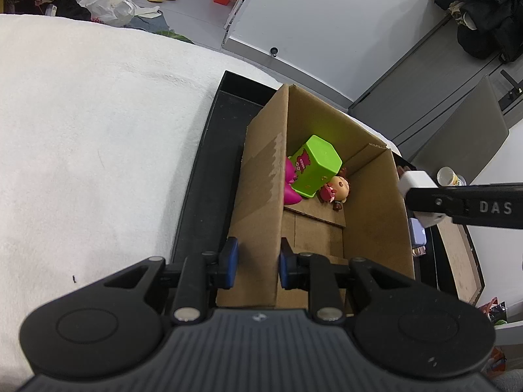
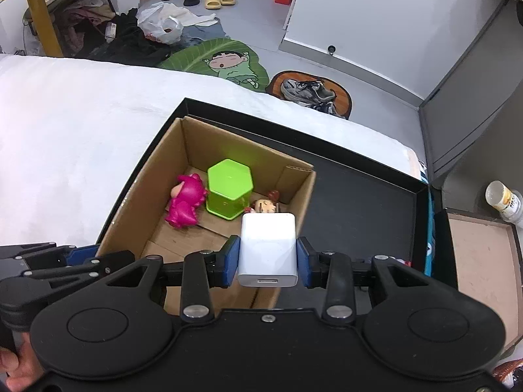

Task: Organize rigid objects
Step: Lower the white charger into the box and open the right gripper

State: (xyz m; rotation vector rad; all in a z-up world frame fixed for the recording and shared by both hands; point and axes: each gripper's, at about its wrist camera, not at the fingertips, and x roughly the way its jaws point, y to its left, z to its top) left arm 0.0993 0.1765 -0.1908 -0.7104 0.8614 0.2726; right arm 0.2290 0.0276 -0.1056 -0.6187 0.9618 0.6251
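Right gripper [image 2: 268,256] fingers clenched on a white USB charger [image 2: 268,248], port end facing the camera, blue pads pressed on both its sides. Charger hangs over the near right corner of the cardboard box [image 2: 295,202], above the rim, not inside yet.

Left gripper [image 1: 256,263] fingers clamped on the box's left wall, one pad outside, one inside.

Inside the box, at the far end: green hexagonal container [image 2: 229,188], pink figurine [image 2: 186,201] just left of it and touching, small brown-haired figurine [image 2: 264,205] just right of it. Near half of the box floor is bare cardboard.

Box sits in a black tray [image 2: 359,209], against the tray's left side; tray lies on a white bed [image 2: 81,114].

View differences:
- Right wrist: container stands upright, whole pink figurine visible, also the left gripper's linkage at the box's near left corner, a hand at the bottom left edge, plus a cartoon rug [image 2: 225,60] and sneakers [image 2: 307,91] on the floor beyond the bed.
- Left wrist: container [image 1: 315,166] looks tilted (likely fisheye), pink figurine [image 1: 291,184] mostly hidden behind the box wall, small figurine [image 1: 336,189] clearer. Right gripper enters from the right with the charger [image 1: 416,184] at the box's right wall.
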